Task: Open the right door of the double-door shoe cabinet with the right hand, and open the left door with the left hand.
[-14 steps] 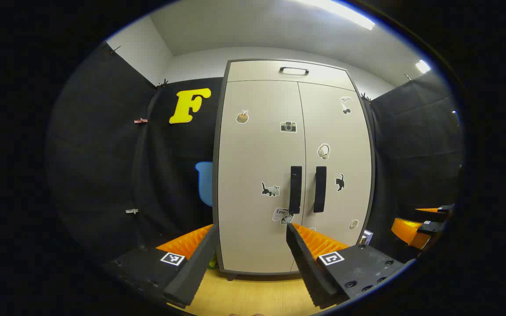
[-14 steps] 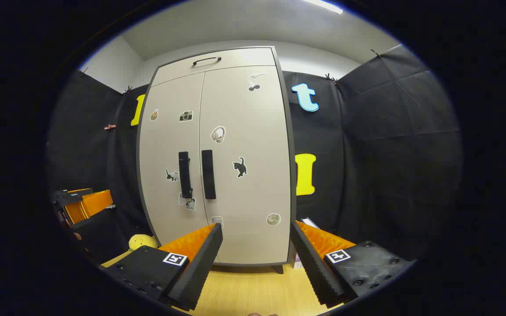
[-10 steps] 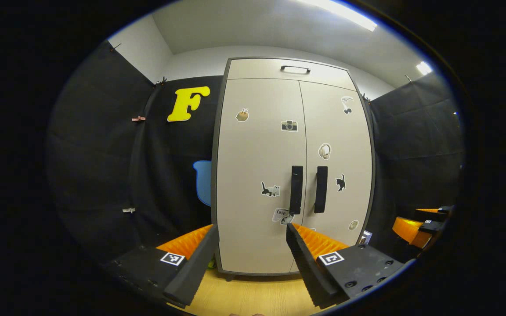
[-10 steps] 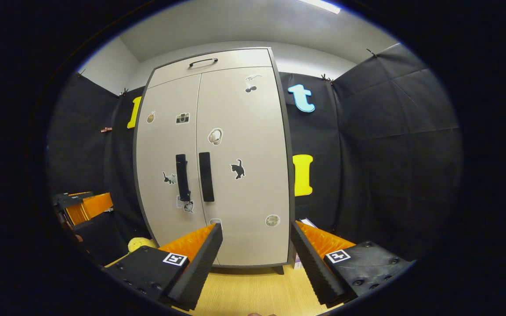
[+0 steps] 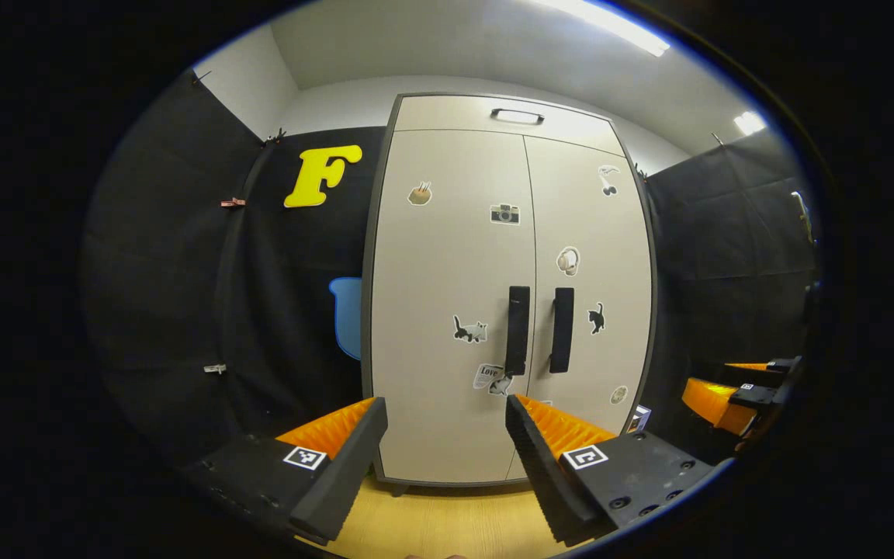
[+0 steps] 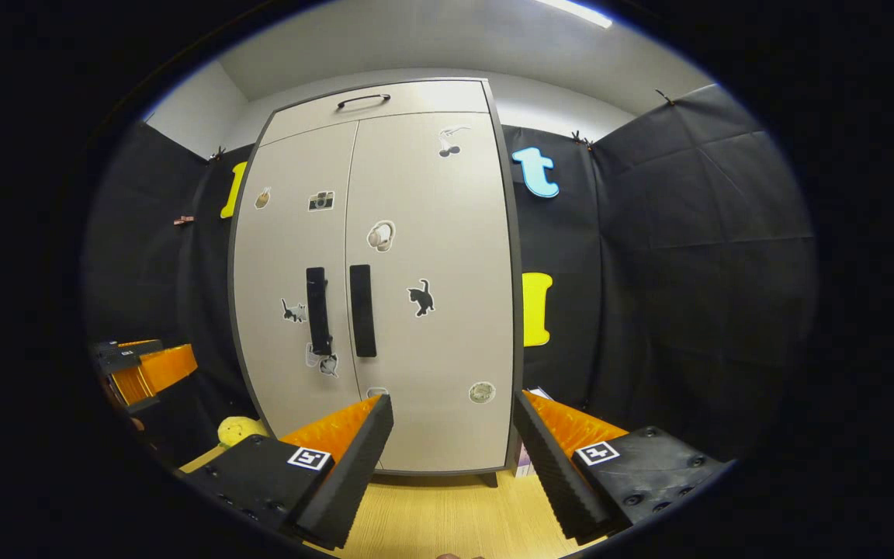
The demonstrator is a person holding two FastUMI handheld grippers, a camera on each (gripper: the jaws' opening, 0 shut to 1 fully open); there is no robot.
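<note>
**Beige cabinet shut, both tongs wide and waiting**

Beige laminate covers the tall double-door shoe cabinet (image 5: 447,310), which stands upright on a pale wooden floor (image 5: 447,520) against the booth's black cloth, straight ahead of both cameras and well apart from them. Both doors sit flush and closed. Two black vertical bar handles run side by side along the centre seam: the left door's handle (image 5: 518,330) and the right door's handle (image 6: 362,310).

The left gripper (image 5: 447,435) holds its fingers apart, nothing between them, and the right gripper (image 6: 453,431) likewise stands spread and empty.

Judging by the look, these are stiff, flat panels hung on side hinges, light to swing but likely held by a catch that needs a firm first tug. Each bar is rigid and narrow enough to pinch across its width, best near mid-height; it looks smooth, so a squared grip should guard against slipping. The handles sit near each other, so the two tools may crowd.

Small stickers dot the doors: cats, a camera, headphones. One sticker (image 5: 486,376) beside the left handle reads "Love"; other writing is too small to make out.
</note>
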